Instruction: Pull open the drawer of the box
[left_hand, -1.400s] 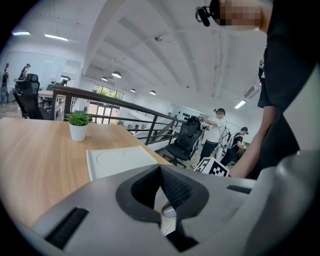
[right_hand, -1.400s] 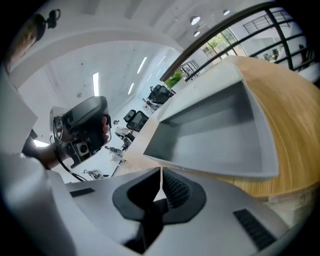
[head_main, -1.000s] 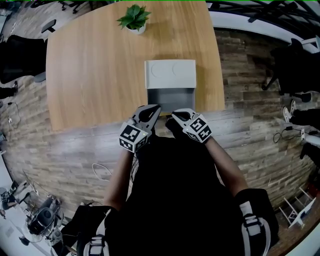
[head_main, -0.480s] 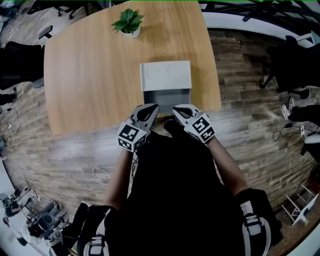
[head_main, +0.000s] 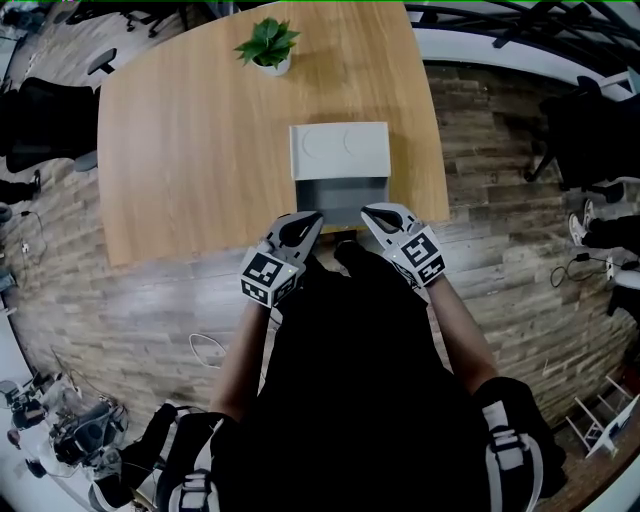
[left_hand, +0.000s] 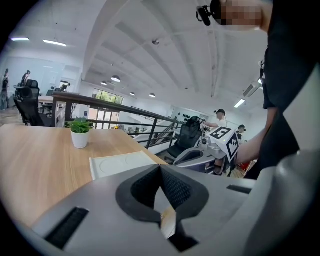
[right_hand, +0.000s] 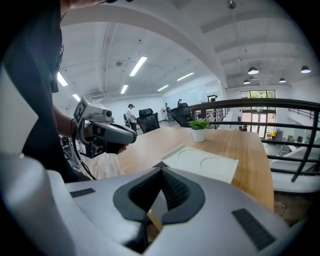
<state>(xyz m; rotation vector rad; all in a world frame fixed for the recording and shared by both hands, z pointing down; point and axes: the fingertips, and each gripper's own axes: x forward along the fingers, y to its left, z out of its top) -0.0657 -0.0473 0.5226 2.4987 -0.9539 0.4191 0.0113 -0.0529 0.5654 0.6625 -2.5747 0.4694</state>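
Wooden table (head_main: 190, 150): fills the upper middle of the head view, plank floor (head_main: 500, 200) around it.

White box (head_main: 340, 150): sits right of the table's centre, lid flat, two shallow round dents on top.

Drawer (head_main: 340, 198): out of the box on the side toward the lower edge of the frame. Its grey inside is open to view and its front reaches almost to the table's near edge.

Left gripper (head_main: 306, 216): lower centre of the frame, tips just beside the drawer's front left corner. In its own view the two dark pads meet at the tip with nothing between them. It is closed and empty.

Right gripper (head_main: 373, 211): just right of the other, tips at the drawer's front right corner. Its jaws are also pressed together and nothing is caught in them. From above I cannot tell whether either tip touches the drawer front.

Small potted plant (head_main: 267, 45): green leaves in a white pot at the table's far edge, upper centre of the frame, well apart from the box.
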